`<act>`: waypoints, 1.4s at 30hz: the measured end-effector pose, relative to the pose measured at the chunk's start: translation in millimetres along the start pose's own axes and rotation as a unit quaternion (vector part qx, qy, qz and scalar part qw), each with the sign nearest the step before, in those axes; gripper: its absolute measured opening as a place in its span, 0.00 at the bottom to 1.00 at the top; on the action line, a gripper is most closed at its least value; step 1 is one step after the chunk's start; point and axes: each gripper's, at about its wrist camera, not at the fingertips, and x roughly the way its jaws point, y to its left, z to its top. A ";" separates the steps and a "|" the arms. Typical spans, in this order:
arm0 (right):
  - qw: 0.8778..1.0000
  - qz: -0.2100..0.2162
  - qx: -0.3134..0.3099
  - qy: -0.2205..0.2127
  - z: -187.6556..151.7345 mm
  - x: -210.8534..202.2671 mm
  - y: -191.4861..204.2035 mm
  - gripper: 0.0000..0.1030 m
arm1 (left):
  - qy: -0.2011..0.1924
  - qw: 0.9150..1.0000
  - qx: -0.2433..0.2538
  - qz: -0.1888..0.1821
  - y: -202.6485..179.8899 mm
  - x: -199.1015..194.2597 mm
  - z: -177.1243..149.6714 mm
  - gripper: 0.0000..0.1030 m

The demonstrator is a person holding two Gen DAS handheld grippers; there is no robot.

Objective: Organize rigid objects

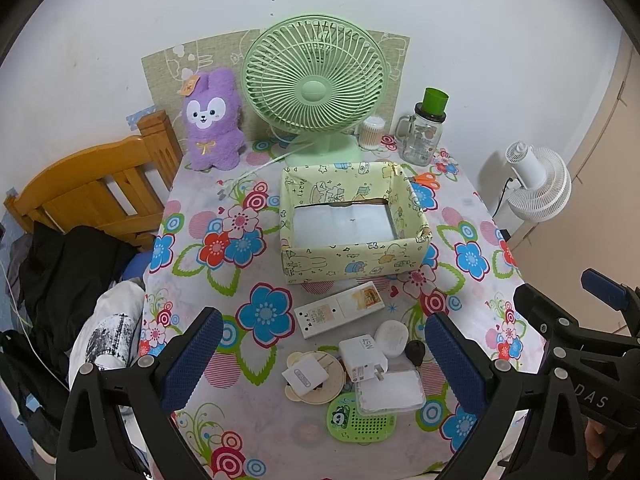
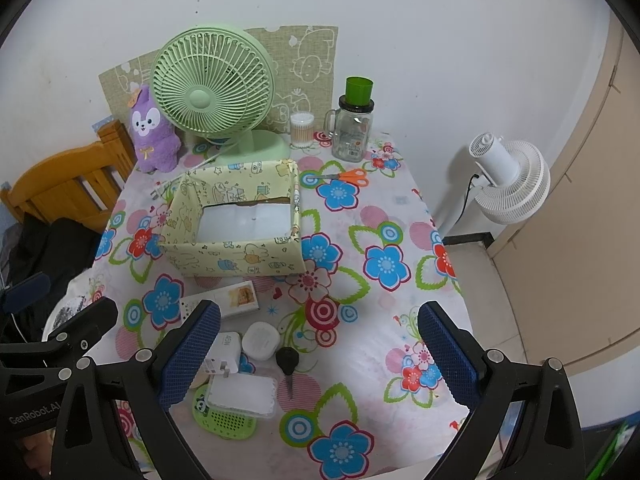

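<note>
With both my grippers (image 1: 324, 356) (image 2: 320, 354) spread wide and empty, sorting hasn't begun. Next, I'd judge, the charger (image 1: 362, 354) goes into the box (image 1: 352, 258).

The right wrist view's near blue-padded gripper finger (image 2: 192, 354) covered half the white 45W charger block (image 2: 226, 350) and the left end of the long white printed box (image 2: 224, 300). The round cream coaster (image 1: 316, 378) sat mostly under a white plug adapter (image 1: 305, 376) (label print was too small to read). The black clothing heap (image 1: 60, 280) ran off the left edge.
</note>
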 end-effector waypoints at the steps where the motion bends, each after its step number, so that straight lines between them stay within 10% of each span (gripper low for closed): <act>1: 1.000 0.000 0.000 0.000 -0.2 -0.1 0.1 0.98 | 0.000 1.000 0.000 0.000 0.2 0.1 0.4 0.99; 42: 1.000 0.001 0.003 0.005 -3.5 2.4 -2.7 0.97 | 0.003 1.000 0.008 0.003 -6.2 4.4 -2.9 0.99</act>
